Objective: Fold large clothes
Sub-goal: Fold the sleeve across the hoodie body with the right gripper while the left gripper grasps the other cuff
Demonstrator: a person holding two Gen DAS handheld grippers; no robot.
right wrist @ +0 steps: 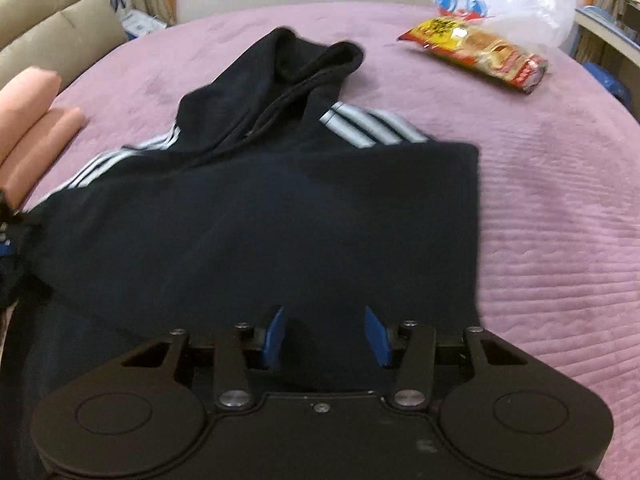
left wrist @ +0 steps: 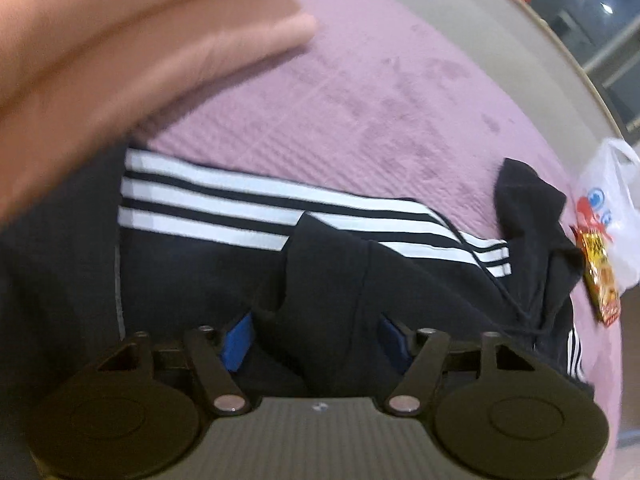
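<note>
Dark hoodie w/ white sleeve stripes lies on the purple bedspread, hood pointing toward the snack packet and the plastic bag past it; both sit on the far side of the hoodie, apart from it. One panel looks already turned over the body, w/ a straight folded edge on the side nearer the snack. Left gripper stands part-open, blue pads either side of a raised dark fold; whether the pads press it can't be told, fabric sits betw. them. Right gripper also part-open at the hoodie's near hem, a hump of cloth betw. the fingers, not clearly pinched. Bare fingers hover beyond the striped sleeve. Step, by judgement: taking hold of the near edge for the next fold. Next move needs both grips closed on all layers, then an even lift toward the hood.
</note>
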